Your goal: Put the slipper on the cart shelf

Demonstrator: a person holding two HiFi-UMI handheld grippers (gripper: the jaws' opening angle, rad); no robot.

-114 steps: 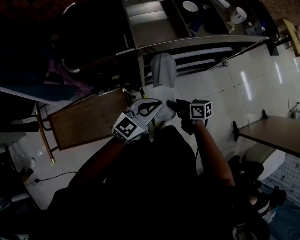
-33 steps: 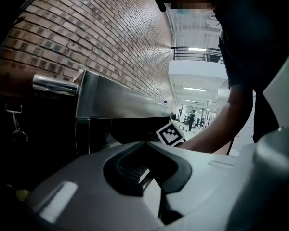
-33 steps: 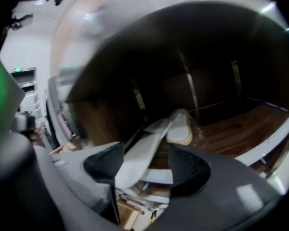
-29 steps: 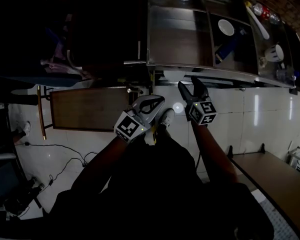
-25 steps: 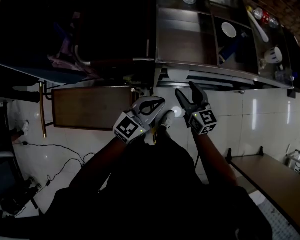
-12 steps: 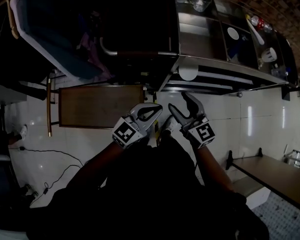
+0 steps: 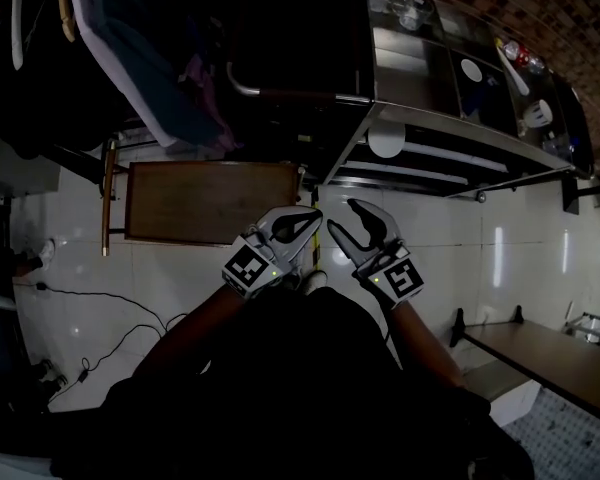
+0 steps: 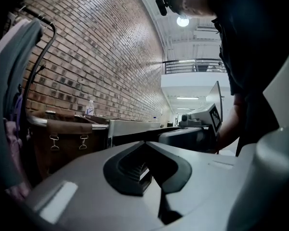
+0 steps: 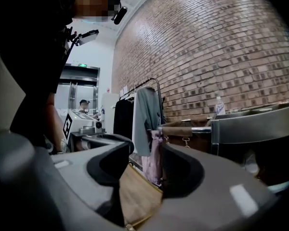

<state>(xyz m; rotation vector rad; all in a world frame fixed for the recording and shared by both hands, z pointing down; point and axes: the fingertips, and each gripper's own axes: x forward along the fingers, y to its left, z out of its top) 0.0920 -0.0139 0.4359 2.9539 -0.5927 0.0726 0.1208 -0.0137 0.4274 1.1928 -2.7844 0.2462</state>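
The white slipper (image 7: 387, 141) lies on the lower shelf of the steel cart (image 7: 450, 131), only its rounded end showing under the top shelf's edge. Both grippers hang side by side over the tiled floor, well short of the cart. My left gripper (image 7: 313, 218) (image 8: 145, 146) is shut with nothing in it. My right gripper (image 7: 340, 218) (image 9: 147, 148) is open; its jaws have just been closing a little and nothing is between them. Past its jaws I see the cart's steel edge (image 9: 260, 124).
A low wooden board table (image 7: 210, 200) stands left of the grippers. A clothes rail with hanging garments (image 7: 140, 58) and a brown canvas bin (image 8: 62, 138) are at the left. Bowls and bottles (image 7: 470, 68) fill the cart's top. Another table (image 7: 550, 353) is at the lower right.
Both grippers have drawn back from the cart toward my body. The right jaws stand narrower than before. The slipper, held in front of me in the earliest frame, stays on the lower shelf.
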